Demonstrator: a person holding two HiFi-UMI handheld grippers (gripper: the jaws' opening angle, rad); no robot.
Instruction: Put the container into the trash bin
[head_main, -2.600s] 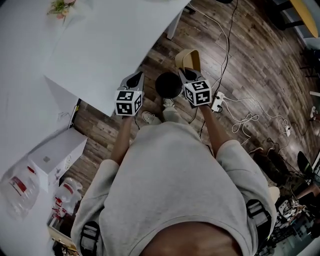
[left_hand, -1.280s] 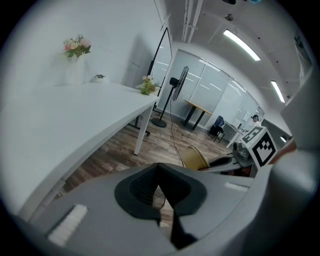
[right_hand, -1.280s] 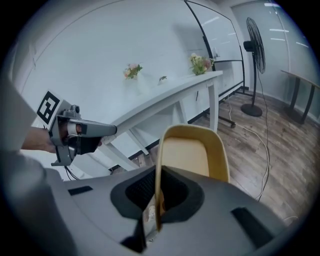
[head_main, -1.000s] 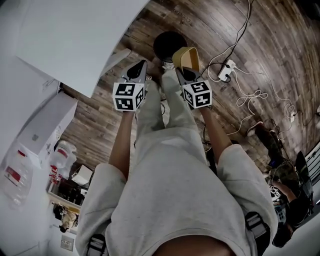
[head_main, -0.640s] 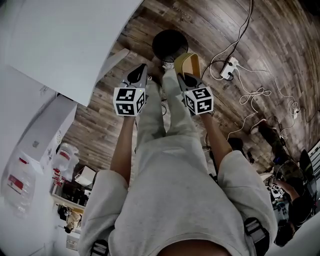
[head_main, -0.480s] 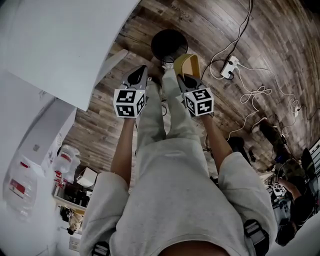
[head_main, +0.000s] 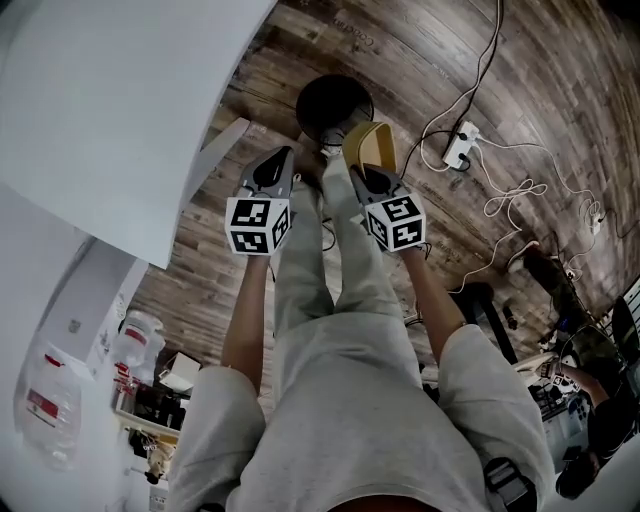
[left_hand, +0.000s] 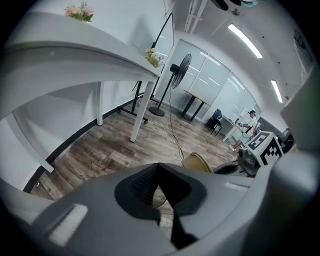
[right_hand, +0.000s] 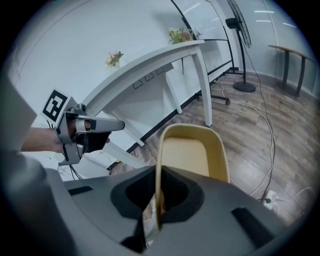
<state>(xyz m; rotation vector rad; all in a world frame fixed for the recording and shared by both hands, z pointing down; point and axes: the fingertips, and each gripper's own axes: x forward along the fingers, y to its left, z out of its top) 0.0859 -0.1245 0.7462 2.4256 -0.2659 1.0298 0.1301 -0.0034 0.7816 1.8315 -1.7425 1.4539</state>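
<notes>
Hanging at upper centre of the head view, the tan container (head_main: 371, 143) is clamped by its wall in the jaws of the right gripper (head_main: 363, 173), just beside the black trash bin (head_main: 333, 98), while the left gripper (head_main: 272, 168) has its jaws closed, empty.

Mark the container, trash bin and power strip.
container (head_main: 372, 148), head view, its inside face.
trash bin (head_main: 304, 100), head view, left rim.
power strip (head_main: 460, 150), head view, its middle.

The container (head_main: 371, 146), in my right gripper (head_main: 362, 172), hangs just right of the trash bin (head_main: 333, 100) and nearer me. My left gripper (head_main: 274, 158) is to its left, by the table (head_main: 120, 110) corner.
</notes>
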